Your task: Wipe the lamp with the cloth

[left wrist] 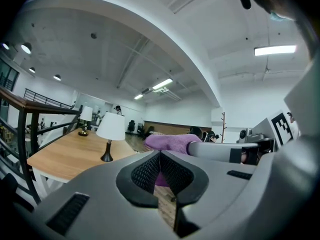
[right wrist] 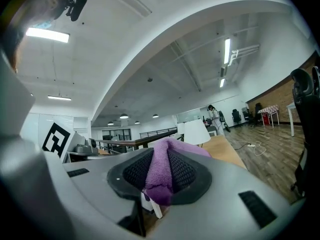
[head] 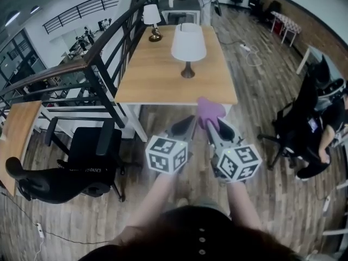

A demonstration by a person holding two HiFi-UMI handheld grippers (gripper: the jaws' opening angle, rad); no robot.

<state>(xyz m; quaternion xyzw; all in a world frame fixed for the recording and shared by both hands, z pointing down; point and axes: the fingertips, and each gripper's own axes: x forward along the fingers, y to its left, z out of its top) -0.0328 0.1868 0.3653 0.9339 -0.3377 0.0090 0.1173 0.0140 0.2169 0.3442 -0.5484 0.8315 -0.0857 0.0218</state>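
A lamp (head: 188, 47) with a white shade and dark base stands on the wooden table (head: 147, 75); the left gripper view shows this lamp (left wrist: 110, 132) too. My right gripper (head: 213, 125) is shut on a purple cloth (head: 209, 111), held in the air short of the table's near edge. In the right gripper view the cloth (right wrist: 161, 174) is pinched between the jaws, with the lamp (right wrist: 196, 132) beyond. My left gripper (head: 185, 127) hangs beside it, jaws closed together on nothing (left wrist: 160, 171). The cloth (left wrist: 172, 142) shows at its right.
A second, smaller lamp (head: 152, 19) stands at the table's far left corner. A dark stair railing (head: 103, 53) runs along the table's left side. A black office chair (head: 70, 165) is at the near left, another chair and a seated person (head: 318, 129) at the right.
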